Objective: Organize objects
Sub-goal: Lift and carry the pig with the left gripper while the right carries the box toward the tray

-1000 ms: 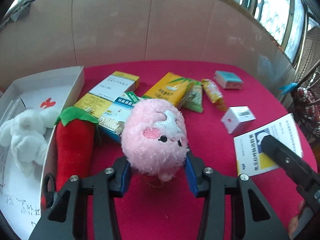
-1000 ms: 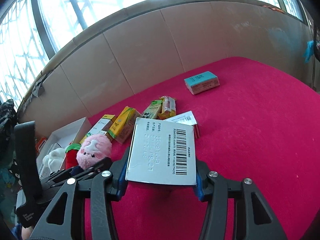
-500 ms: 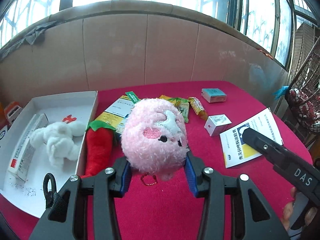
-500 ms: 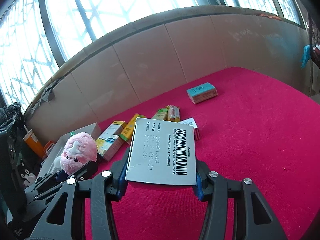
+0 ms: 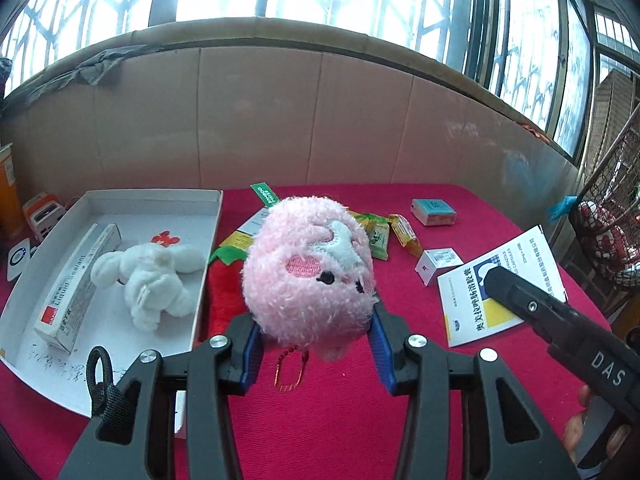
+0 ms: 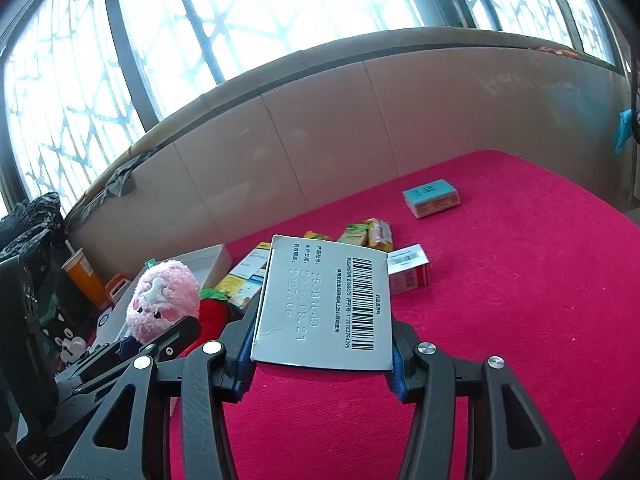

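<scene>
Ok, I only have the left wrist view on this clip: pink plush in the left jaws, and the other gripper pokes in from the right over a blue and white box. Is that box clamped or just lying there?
Observer: Clamped. In the right wrist view the right gripper pinches the medicine box by its two side edges, clear of the red tablecloth.
Operator: Which face of it points at that camera?
Observer: A grey face with a barcode and a printed date.
Operator: Anything beyond the white tray's far-left corner that I'm missing?
Observer: An orange cup with a straw stands by the wall there.
</scene>
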A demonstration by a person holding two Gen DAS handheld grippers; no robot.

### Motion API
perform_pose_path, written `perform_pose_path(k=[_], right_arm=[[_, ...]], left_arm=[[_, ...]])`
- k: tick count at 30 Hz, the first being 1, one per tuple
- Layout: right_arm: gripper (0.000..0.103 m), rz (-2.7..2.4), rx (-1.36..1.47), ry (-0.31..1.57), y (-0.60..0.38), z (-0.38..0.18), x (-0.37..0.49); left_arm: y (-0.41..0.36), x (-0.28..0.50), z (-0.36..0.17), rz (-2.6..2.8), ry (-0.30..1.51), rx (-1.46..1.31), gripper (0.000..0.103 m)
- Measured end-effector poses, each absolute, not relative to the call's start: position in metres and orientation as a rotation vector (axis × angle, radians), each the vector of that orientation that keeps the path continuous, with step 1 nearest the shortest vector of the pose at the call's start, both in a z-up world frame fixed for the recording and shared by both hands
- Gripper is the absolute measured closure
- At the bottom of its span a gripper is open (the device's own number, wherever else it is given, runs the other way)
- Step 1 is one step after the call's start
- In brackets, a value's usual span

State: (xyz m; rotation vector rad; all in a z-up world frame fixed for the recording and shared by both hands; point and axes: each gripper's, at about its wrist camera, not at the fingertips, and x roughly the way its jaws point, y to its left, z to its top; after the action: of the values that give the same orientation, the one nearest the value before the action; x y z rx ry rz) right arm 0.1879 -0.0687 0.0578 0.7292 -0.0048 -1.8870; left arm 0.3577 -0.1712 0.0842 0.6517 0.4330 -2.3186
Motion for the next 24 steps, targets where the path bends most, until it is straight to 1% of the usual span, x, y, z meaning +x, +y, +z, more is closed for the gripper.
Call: perform_pose_path(k=[24], right_arm=[[0.047, -1.834, 0.689, 0.095, -0.085, 0.068, 0.225]], left_arm=[[-0.182, 0.389, 0.092, -2.280, 0.479, 0.578, 0.059]])
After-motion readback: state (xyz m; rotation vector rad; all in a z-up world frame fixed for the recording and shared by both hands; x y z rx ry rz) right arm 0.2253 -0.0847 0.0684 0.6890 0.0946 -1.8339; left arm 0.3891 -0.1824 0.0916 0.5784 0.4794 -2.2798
